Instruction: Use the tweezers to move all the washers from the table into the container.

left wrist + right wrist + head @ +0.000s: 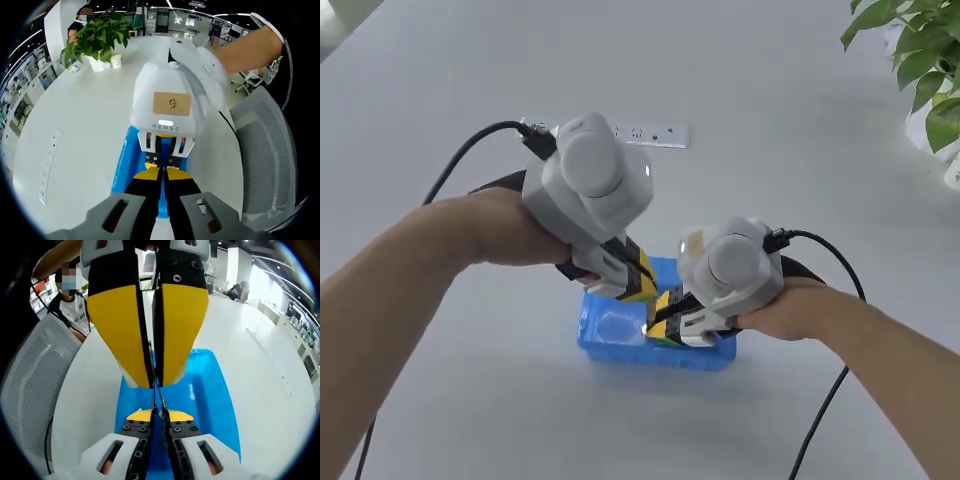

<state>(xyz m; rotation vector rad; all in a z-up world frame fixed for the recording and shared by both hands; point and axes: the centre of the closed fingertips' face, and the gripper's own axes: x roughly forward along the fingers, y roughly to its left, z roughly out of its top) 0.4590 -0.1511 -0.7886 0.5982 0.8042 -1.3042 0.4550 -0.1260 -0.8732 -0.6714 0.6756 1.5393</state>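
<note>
The container, a shallow blue tray, sits well in from the edges of the white surface, on the person's side of a power strip that lies toward the far edge. Both tongs hang right above it, tip to tip. The left tongs slant down from the left, their yellow tips pressed together. The right tongs come in from the right, lower and just above the blue floor, and are also pressed together. In the right gripper view a thin dark sliver runs between the two sets of tips. It is likely the tweezers, though what grips it, and whether a washer rides at its end, is too fine to tell. The step looks like a drop into the container. It would go best with the tips kept low over the middle of the tray, away from its walls. Pressure should be eased slowly so nothing springs out, with one hand held steady while the other lets go.
</note>
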